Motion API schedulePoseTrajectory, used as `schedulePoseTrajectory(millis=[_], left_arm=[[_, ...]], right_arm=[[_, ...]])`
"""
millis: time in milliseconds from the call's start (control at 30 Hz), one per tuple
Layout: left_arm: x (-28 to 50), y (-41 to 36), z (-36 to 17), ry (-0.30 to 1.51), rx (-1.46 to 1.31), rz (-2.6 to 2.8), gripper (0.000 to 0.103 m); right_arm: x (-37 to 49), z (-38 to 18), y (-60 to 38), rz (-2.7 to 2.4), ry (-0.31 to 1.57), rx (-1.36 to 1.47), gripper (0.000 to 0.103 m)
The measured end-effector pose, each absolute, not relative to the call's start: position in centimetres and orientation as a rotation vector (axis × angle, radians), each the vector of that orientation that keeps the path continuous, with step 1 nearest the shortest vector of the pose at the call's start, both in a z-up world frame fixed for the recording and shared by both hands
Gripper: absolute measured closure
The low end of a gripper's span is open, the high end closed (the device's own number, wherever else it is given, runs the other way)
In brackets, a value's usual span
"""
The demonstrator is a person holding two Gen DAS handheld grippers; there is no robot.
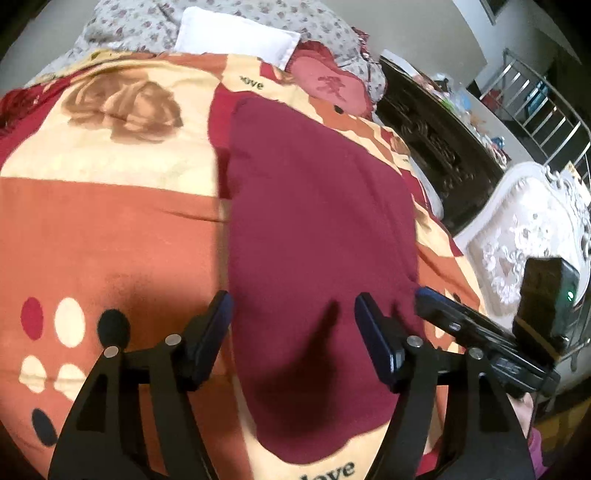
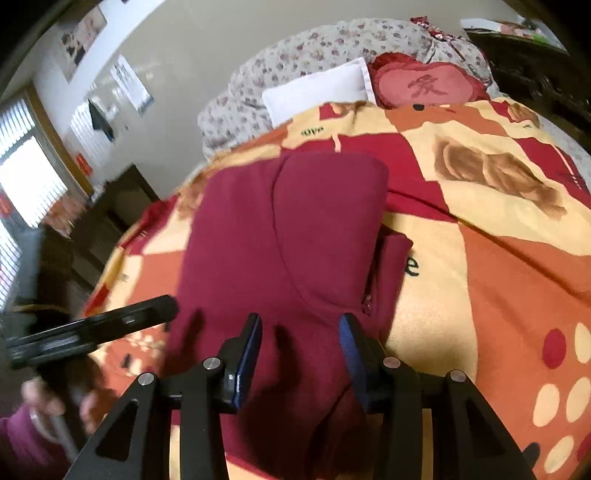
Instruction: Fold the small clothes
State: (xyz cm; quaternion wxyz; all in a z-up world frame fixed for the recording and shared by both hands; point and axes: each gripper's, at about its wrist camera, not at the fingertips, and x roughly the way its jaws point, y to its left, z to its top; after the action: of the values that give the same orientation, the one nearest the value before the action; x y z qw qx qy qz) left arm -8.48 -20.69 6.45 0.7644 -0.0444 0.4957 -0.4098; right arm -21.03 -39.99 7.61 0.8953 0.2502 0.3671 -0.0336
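Observation:
A dark red garment lies folded into a long strip on the patterned bedspread. It also shows in the right wrist view, with a seam curving down its middle and a lower layer sticking out at its right. My left gripper is open above the garment's near end, empty. My right gripper is open over the same near end, empty. The right gripper shows at the right in the left wrist view; the left gripper shows at the left in the right wrist view.
A white pillow, a red heart cushion and a flowered quilt lie at the head of the bed. A dark carved cabinet and a white chair stand beside the bed. A window is at the left.

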Motion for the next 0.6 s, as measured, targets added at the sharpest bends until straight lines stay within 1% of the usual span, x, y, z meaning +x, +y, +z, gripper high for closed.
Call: schedulePoseTrajectory(millis=[167, 200, 233, 300, 333, 400, 433, 500, 533, 600], left_arm=[[-6.8, -21.3, 4.2, 1.143, -0.162, -0.910, 0.034], [-6.6, -21.5, 3.8, 1.146, -0.171, -0.923, 0.034], [-6.5, -21.6, 3.6, 1.146, -0.178, -0.932, 0.033], [-6.4, -21.9, 3.2, 1.149, -0.185, -0.941, 0.029], [-6.2, -22.2, 3.0, 1.152, -0.191, -0.951, 0.028], [-6.1, -22.7, 2.6, 1.157, -0.187, -0.955, 0.027], [-6.0, -23.0, 2.3, 1.163, -0.187, -0.955, 0.024], [-5.7, -23.4, 1.9, 1.181, -0.209, -0.961, 0.022], [-5.7, -23.5, 1.8, 1.186, -0.215, -0.958, 0.022], [-5.7, -23.6, 1.8, 1.185, -0.218, -0.963, 0.022]], right_arm=[[-21.5, 7.3, -41.5, -0.037, 0.737, 0.621, 0.058], [-21.7, 7.5, -41.6, -0.059, 0.724, 0.621, 0.055], [-21.8, 7.7, -41.7, -0.093, 0.722, 0.606, 0.037], [-22.2, 7.7, -42.3, -0.149, 0.707, 0.581, 0.016], [-22.1, 7.4, -42.7, -0.128, 0.698, 0.601, 0.015], [-21.0, 6.0, -43.3, -0.096, 0.748, 0.645, 0.015], [-20.6, 5.4, -43.5, -0.082, 0.756, 0.658, 0.015], [-19.5, 3.6, -44.0, -0.025, 0.762, 0.711, 0.015], [-19.1, 2.8, -44.2, -0.007, 0.771, 0.743, 0.013], [-19.3, 2.6, -44.4, 0.022, 0.698, 0.770, 0.012]])
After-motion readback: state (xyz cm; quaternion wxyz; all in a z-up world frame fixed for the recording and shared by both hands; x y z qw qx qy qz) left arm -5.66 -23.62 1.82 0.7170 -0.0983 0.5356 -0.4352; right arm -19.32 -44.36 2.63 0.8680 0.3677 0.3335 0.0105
